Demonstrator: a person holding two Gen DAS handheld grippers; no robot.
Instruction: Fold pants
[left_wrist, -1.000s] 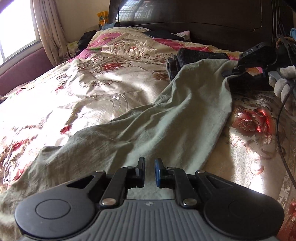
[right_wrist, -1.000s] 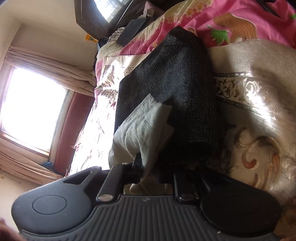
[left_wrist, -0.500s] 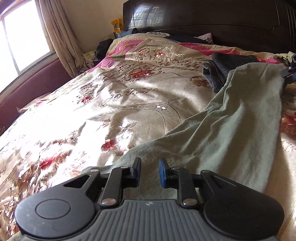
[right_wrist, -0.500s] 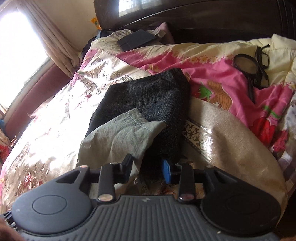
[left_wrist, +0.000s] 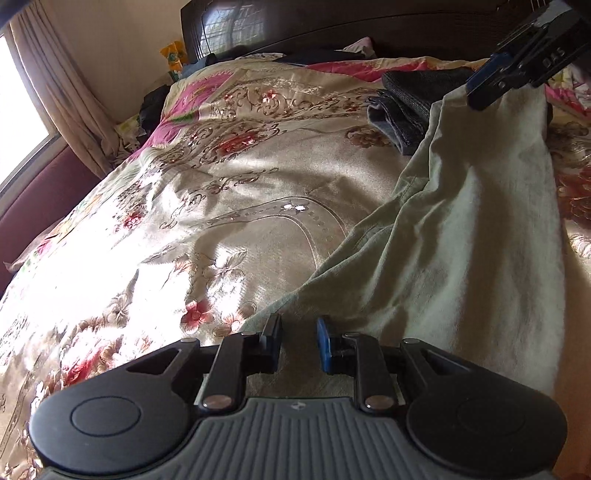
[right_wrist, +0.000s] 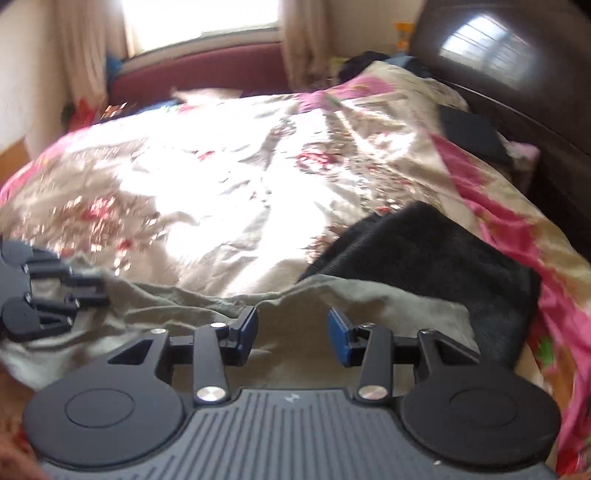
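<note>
The pale green pants (left_wrist: 461, 236) lie stretched across the floral bedspread, their far end resting on a folded dark garment (left_wrist: 410, 99). My left gripper (left_wrist: 298, 345) is open and empty, low over the near end of the pants. My right gripper (right_wrist: 291, 338) is open and empty above the other end of the pants (right_wrist: 332, 299). The right gripper also shows in the left wrist view (left_wrist: 517, 62) at the top right, and the left gripper shows in the right wrist view (right_wrist: 48, 291) at the left edge.
A folded dark garment (right_wrist: 436, 258) lies beside the pants near the dark headboard (left_wrist: 369, 26). A dark flat item (right_wrist: 472, 133) lies near the pillows. The floral bedspread (left_wrist: 221, 192) stretches left toward the window and maroon bench (right_wrist: 199, 74).
My right gripper opened and let go of the pants end, then swung round to face the window. My left gripper opened wider and moved along the pants.
</note>
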